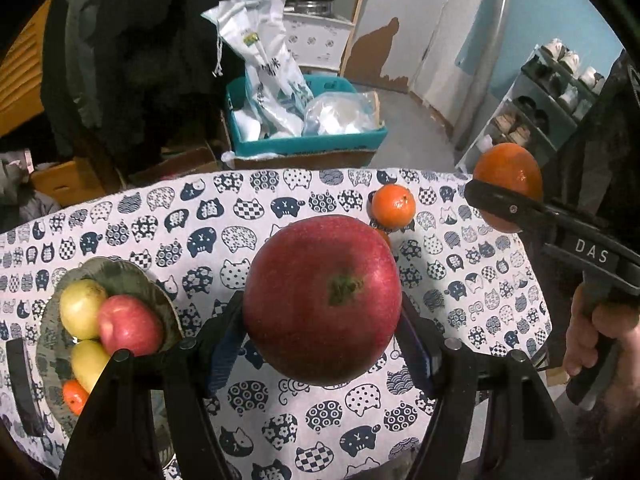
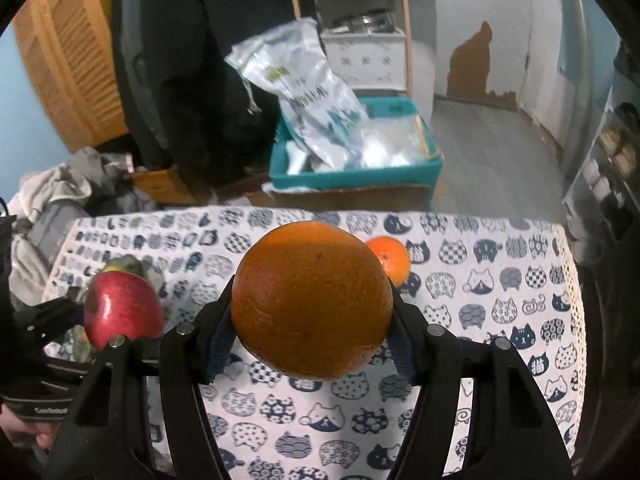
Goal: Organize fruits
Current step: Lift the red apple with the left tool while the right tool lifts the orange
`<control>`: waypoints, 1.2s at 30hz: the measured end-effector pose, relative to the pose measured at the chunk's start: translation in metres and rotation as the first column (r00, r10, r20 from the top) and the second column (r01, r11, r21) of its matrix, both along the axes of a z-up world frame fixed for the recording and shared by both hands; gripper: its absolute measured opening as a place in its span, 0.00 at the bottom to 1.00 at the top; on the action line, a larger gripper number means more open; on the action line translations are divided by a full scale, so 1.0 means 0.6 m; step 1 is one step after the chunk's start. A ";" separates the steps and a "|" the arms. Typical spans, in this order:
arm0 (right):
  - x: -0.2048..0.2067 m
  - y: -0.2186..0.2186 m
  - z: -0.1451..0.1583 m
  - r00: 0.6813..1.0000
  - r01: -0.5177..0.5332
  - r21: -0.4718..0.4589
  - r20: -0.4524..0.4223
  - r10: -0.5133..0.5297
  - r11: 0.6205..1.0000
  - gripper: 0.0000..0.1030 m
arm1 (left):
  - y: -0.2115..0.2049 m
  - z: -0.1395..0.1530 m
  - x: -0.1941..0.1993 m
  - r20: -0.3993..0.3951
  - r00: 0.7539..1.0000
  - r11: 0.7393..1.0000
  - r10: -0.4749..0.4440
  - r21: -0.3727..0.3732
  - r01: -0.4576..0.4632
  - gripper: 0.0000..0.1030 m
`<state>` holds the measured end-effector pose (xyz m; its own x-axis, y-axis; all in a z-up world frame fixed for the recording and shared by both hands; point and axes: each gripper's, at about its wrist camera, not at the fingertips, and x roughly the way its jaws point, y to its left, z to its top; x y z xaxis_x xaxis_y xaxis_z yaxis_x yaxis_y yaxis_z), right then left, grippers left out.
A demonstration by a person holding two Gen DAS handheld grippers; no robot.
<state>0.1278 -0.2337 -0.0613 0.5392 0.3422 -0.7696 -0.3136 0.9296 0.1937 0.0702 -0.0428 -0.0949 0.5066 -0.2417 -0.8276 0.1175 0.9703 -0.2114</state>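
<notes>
My left gripper (image 1: 322, 316) is shut on a big red apple (image 1: 322, 300), lifted above the cat-print tablecloth (image 1: 280, 420). My right gripper (image 2: 312, 312) is shut on a large orange (image 2: 312, 300), also off the table; the same orange (image 1: 508, 184) shows at the right in the left wrist view. A small tangerine (image 1: 393, 205) lies on the cloth near the far edge. At the left a green leaf-shaped plate (image 1: 132, 276) holds a pale apple (image 1: 82, 306), a pink-red apple (image 1: 128, 324), a yellow fruit (image 1: 90, 364) and a small tangerine (image 1: 74, 396).
Beyond the table's far edge stands a teal box (image 1: 304, 142) with plastic bags on a cardboard carton. A dark-clothed person (image 1: 132, 60) stands behind it. A shoe rack (image 1: 540, 108) is at the right, and a pile of clothes (image 2: 52, 200) at the left.
</notes>
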 end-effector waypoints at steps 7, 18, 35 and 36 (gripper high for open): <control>-0.019 0.022 0.035 0.998 -0.037 0.015 0.051 0.036 0.999 0.63 | 0.015 0.028 -0.021 0.040 0.999 1.000 0.016 0.010 -0.016 0.70; -0.044 0.063 0.078 0.990 -0.097 0.029 0.107 0.093 0.995 0.63 | 0.043 0.065 -0.052 0.095 0.995 0.999 0.037 0.003 -0.037 0.70; -0.059 0.147 0.104 0.974 -0.194 0.038 0.128 0.188 0.980 0.63 | 0.105 0.084 -0.087 0.115 0.988 0.995 0.102 -0.014 -0.101 0.70; -0.058 0.153 0.103 0.973 -0.200 0.037 0.125 0.193 0.979 0.63 | 0.111 0.084 -0.089 0.114 0.988 0.994 0.108 -0.015 -0.107 0.70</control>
<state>0.0927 -0.1416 0.0005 0.5449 0.4866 -0.6828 -0.5129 0.8377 0.1877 0.0166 0.0236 -0.0447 0.6217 -0.1872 -0.7606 0.0364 0.9769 -0.2107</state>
